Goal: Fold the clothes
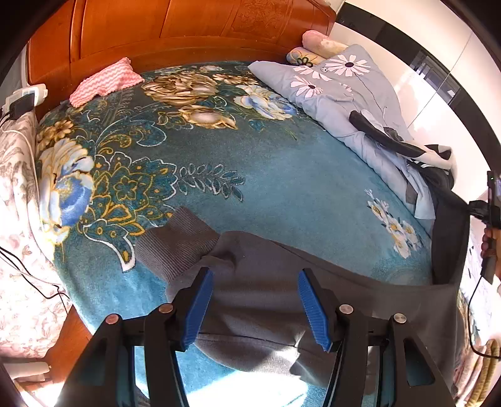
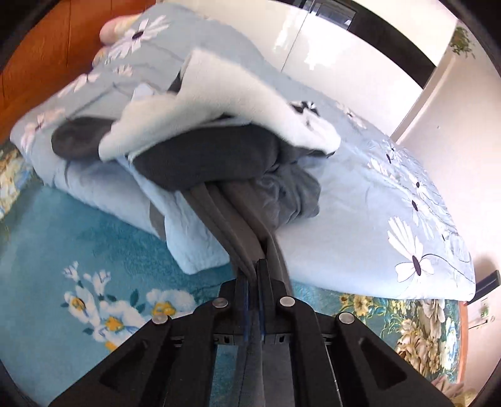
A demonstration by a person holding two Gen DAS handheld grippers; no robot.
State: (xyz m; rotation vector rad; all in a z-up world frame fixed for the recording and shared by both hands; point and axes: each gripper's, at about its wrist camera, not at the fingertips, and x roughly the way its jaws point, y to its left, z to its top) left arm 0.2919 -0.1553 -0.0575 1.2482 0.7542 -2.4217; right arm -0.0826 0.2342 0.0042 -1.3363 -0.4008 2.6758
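Left gripper [image 1: 255, 308] hovers over the grey garment [image 1: 260, 281] on the bed [image 1: 281, 175], jaws half open, empty, likely waiting. Right gripper [image 2: 253, 266], jaws clamped on the garment's edge, pulls it taut from the clothes pile [image 2: 219, 156].

Bed blanket [image 1: 281, 175] covers the bed; headboard [image 1: 156, 28] behind it. Towel [image 1: 103, 81] at far left, against headboard. Folded quilt [image 1: 338, 94] along right side, pillows [image 1: 316, 43] at its far end, clothes pile [image 2: 219, 150] on top. Sweater [image 1: 266, 281] lies on near edge w/ cuff [image 1: 175, 241] to the left, under left tongs [image 1: 255, 310].
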